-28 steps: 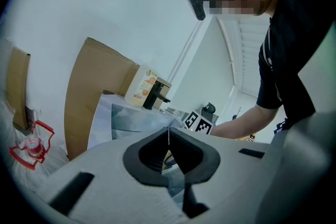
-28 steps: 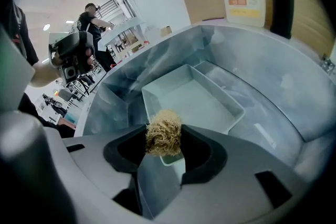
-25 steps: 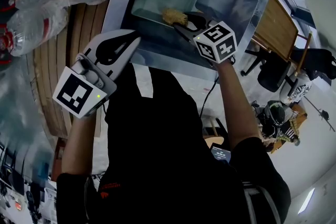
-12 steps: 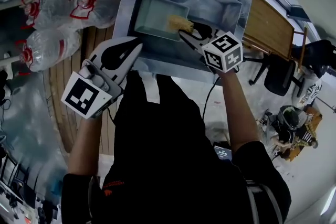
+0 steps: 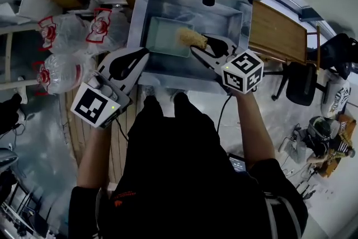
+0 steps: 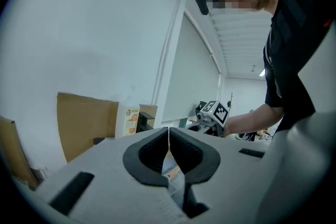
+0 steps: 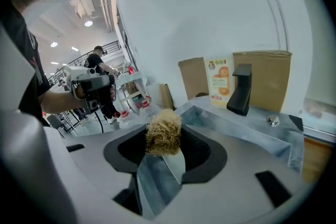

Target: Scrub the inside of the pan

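The rectangular pan (image 5: 162,36) lies in the steel sink (image 5: 244,11). The right gripper (image 5: 200,45) is clamped on a fibrous scouring pad (image 5: 191,38) at the pan's right edge. The left gripper (image 5: 143,54), jaws together and empty, hangs by the sink's near left rim.

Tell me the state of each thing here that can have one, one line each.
left gripper: shut, empty, held outside the sink.
right gripper: shut on the scrubber.
scrubber: clamped between the jaws, at the pan's right end.
pan: lying open side up in the sink.
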`<state>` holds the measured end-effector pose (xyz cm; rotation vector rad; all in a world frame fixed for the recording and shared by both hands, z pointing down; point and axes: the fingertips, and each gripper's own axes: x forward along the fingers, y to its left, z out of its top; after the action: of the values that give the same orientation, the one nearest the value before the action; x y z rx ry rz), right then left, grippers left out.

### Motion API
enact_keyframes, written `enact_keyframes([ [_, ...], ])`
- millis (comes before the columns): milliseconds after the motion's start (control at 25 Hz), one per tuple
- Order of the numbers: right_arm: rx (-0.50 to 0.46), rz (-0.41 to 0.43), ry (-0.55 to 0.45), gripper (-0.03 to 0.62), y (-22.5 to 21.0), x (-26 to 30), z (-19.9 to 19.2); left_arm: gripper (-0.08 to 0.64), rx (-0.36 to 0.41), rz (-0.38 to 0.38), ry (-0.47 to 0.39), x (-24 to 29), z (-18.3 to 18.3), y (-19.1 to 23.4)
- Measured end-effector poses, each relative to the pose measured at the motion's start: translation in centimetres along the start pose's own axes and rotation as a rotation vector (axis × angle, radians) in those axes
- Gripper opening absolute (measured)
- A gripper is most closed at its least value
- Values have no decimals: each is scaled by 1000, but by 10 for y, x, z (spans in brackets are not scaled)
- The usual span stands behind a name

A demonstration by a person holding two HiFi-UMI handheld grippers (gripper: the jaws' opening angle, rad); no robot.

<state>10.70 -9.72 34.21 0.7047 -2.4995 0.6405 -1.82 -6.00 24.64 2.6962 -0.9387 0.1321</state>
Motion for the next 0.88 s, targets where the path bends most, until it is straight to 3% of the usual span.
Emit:
enact_keyframes([
  [560, 18, 14, -194, 184, 38, -51, 57, 23, 92, -34, -43, -7, 44, -21],
  [880, -25, -14, -237, 184, 49, -70, 73, 23, 111, -66, -104, -11, 58, -28],
])
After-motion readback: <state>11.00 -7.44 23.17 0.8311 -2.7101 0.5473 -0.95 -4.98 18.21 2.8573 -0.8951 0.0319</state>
